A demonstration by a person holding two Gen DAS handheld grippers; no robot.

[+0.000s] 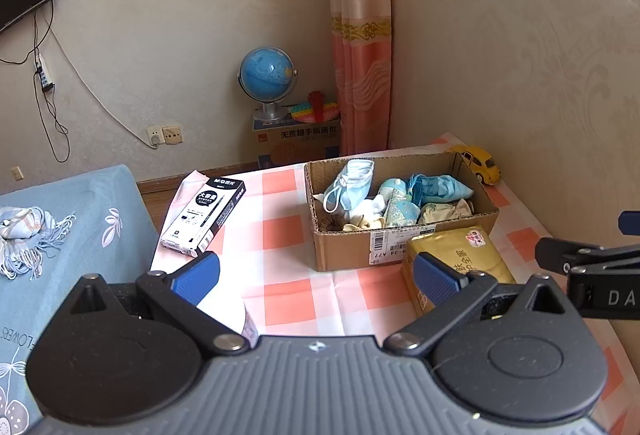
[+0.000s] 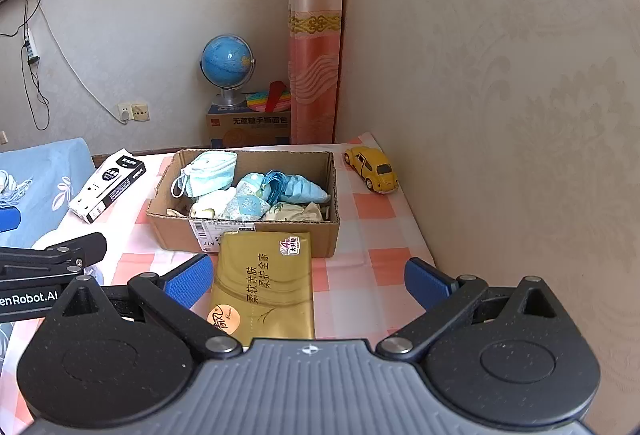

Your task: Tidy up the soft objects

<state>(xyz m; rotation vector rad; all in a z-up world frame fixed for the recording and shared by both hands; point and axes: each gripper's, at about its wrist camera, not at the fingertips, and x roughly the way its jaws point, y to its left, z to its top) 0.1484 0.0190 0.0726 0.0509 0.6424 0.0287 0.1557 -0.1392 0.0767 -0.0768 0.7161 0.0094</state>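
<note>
Your left gripper [image 1: 316, 277] was spread wide, its blue pads [image 1: 196, 277] holding nothing, hovering above the checked tablecloth [image 1: 288, 235]. Your right gripper [image 2: 310, 281] was spread just as wide and also empty, and the gold tissue pack [image 2: 266, 283] lay flat on the cloth between its pads, touching neither that you could see. In the left wrist view that same pack sat just behind the right-hand pad, with part of your right gripper's frame poking in from the right edge.

The far end of the tissue pack rested against the front wall of the cardboard box [image 2: 180, 227]. Inside the box the soft things were piled together: a pale blue face mask [image 2: 208, 171] leaned in the back left corner, a bundle of blue cloth [image 2: 300, 189] lay toward the right, white socks [image 1: 370, 211] sat near the middle, and patterned fabric pieces [image 2: 248, 205] filled the front.

To the left of the box, well apart from it, a black and white pen box [image 1: 204, 215] lay on the cloth near the table's edge. To the right of the box, near the padded headboard [image 2: 520, 115], stood a yellow toy car [image 2: 372, 169]. Off the table to the left, a fringed scarf [image 1: 24, 235] lay bunched on a blue bedspread [image 1: 100, 203]. Beyond the table a blue globe [image 1: 268, 75] stood on a carton [image 1: 296, 143] beside the curtain [image 1: 360, 35].
</note>
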